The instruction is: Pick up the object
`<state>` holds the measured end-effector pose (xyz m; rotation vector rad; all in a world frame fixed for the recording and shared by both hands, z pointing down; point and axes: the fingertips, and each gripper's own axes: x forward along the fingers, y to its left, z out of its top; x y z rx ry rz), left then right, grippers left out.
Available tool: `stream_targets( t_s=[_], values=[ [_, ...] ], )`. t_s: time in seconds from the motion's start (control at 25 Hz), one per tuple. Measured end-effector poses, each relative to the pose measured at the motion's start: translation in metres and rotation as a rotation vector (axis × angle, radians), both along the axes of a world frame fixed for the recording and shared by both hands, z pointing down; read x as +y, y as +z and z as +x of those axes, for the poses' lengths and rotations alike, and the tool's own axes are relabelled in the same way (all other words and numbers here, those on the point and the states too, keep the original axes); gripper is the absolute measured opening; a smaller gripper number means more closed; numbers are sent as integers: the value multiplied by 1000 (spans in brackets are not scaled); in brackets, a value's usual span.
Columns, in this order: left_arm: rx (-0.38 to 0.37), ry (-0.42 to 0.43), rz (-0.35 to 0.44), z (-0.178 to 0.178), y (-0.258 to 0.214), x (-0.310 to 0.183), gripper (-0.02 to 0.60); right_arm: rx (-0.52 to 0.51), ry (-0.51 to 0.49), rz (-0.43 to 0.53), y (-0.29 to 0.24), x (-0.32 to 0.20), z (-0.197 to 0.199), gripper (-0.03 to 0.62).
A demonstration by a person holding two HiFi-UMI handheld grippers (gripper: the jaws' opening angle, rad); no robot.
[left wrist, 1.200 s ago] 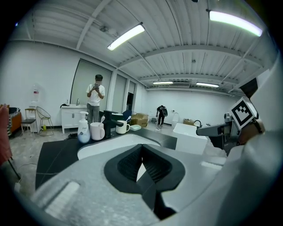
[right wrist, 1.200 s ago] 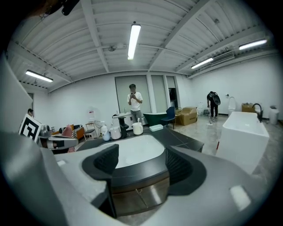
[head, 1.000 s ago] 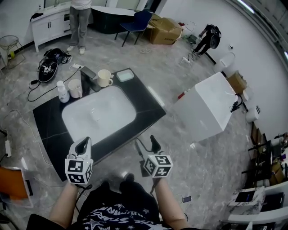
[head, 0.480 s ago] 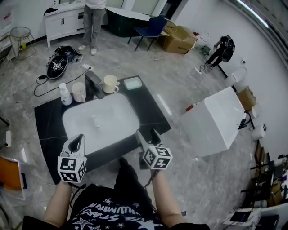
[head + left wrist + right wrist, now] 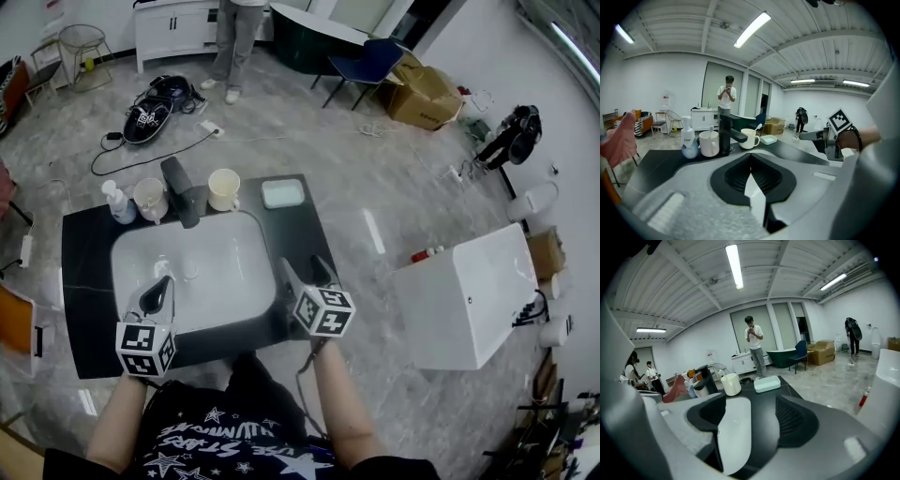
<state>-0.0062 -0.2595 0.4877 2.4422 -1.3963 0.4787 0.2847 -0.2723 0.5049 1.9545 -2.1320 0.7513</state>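
A black countertop (image 5: 84,253) carries a white sink (image 5: 192,272) with a black faucet (image 5: 178,192) behind it. Along the back stand a pump bottle (image 5: 116,202), a white cup (image 5: 150,198), a cream mug (image 5: 223,187) and a pale soap dish (image 5: 283,193). My left gripper (image 5: 157,289) is shut and empty over the sink's front left rim. My right gripper (image 5: 305,272) is open and empty at the sink's front right corner. The left gripper view shows the faucet (image 5: 726,136), the cup (image 5: 709,143) and the mug (image 5: 750,138) ahead. The right gripper view faces the mug (image 5: 731,384) and the dish (image 5: 767,383).
A white box-shaped unit (image 5: 469,291) stands on the floor to the right. Behind the counter lie a black bag (image 5: 155,117) and cables. A person (image 5: 234,37) stands farther back near a white cabinet, and a blue chair (image 5: 370,61) and cardboard boxes (image 5: 427,94) lie beyond.
The head view has shifted, so the counter sits more centrally. Both grippers have come forward over the sink's front rim. The left stays shut and the right stays open.
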Motion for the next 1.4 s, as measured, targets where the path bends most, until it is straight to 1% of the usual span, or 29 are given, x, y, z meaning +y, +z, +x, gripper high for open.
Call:
stream_targets(
  t_s=[0.24,0.48,0.84,0.96,1.0,1.12,1.2,1.32,1.4],
  values=[
    [-15,-84,-28,33,9,-25,11,20,-77,-27,14,-55,29,336],
    [-30,-159,-42,56,15,-56,11,10,-117,-47,25,-115,56,334],
    [-43,-200,-93,88,37,-81,11,5,-161,-103,54,-183,80,321],
    [-40,-209,-105,93,43,-87,11,9,-188,-135,66,-197,79,302],
    [-40,-211,-109,94,46,-89,11,13,-195,-145,70,-201,79,283],
    [-47,-220,-120,94,54,-92,11,23,-208,-177,83,-213,79,276],
    [-53,-225,-127,93,58,-94,11,10,-213,-217,92,-219,79,264],
    [-59,-233,-140,92,63,-95,11,0,-203,-283,103,-225,83,194],
    [-62,-234,-145,93,64,-96,11,25,-213,-303,105,-229,84,181]
  ],
)
